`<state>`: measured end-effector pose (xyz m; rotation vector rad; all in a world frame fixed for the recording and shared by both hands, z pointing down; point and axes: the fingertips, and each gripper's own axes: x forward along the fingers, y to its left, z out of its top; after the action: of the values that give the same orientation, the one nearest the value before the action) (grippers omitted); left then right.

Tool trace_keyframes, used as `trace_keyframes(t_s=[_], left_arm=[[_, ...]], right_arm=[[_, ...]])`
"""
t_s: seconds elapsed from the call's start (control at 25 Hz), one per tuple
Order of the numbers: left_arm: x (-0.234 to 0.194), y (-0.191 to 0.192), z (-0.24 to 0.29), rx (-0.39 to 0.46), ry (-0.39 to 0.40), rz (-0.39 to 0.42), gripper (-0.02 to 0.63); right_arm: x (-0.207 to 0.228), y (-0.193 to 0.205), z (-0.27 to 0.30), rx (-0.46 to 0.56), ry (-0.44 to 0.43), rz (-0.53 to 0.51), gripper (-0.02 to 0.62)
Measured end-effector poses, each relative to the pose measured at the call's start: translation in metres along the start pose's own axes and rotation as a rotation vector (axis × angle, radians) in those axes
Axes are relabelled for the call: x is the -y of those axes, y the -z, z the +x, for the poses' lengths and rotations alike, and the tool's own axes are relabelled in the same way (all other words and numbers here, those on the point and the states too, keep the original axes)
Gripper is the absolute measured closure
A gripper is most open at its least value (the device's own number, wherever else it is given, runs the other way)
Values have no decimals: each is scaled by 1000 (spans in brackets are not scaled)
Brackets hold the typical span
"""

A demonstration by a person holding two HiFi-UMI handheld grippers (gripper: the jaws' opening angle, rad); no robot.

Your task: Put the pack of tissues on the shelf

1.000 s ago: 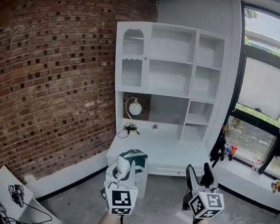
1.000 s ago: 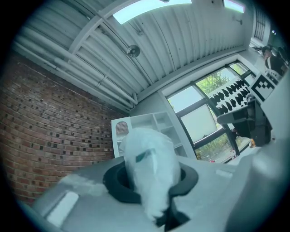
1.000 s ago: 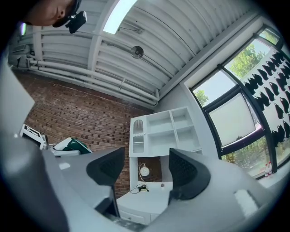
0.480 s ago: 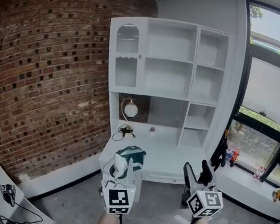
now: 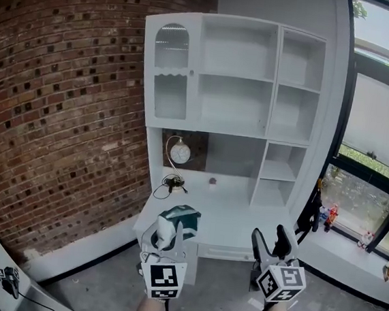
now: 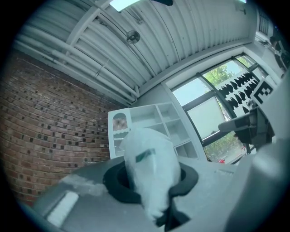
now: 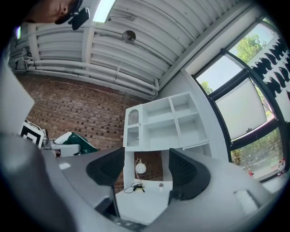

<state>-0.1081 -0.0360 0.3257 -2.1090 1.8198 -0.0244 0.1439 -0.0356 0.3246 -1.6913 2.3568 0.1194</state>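
My left gripper (image 5: 171, 232) is shut on the pack of tissues (image 5: 177, 221), a white and dark green soft pack held upright in front of me. In the left gripper view the pack (image 6: 149, 170) fills the space between the jaws and hides most of them. My right gripper (image 5: 274, 246) stands open and empty at the lower right; its two black pads (image 7: 186, 174) frame the shelf with nothing between them. The white shelf unit (image 5: 232, 121) with several open compartments stands ahead against the wall, above a white desk top (image 5: 236, 220).
A small round clock (image 5: 180, 153) and a tangle of cable (image 5: 172, 182) sit at the back left of the desk. A brick wall (image 5: 62, 104) runs along the left. Windows (image 5: 378, 128) and a sill with small items are to the right. A white board (image 5: 5, 273) lies on the floor, lower left.
The view has tilted up and come closer to the shelf unit, which looks larger. Both grippers keep their pose, the left still holding the pack.
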Motion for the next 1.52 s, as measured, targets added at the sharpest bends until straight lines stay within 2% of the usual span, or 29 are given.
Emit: trace_keyframes(t_s=[0.16,0.44,0.8,1.2,1.52], left_arm=[[-16,12,42,7,20,-5,499],[-36,10,113,60,74,-6,499],[-44,19,167,84,124,-5,499],[-29,42,225,54,110,-9,499],[1,45,286,53,63,-3,499]], right_arm=[[1,10,36,1,20,-2,296],[6,-1,95,50,65,-24,296],[15,17,138,39,93,-26,296],[58,40,190,13,80,0,297],[120,45,237,22,39,11,296]])
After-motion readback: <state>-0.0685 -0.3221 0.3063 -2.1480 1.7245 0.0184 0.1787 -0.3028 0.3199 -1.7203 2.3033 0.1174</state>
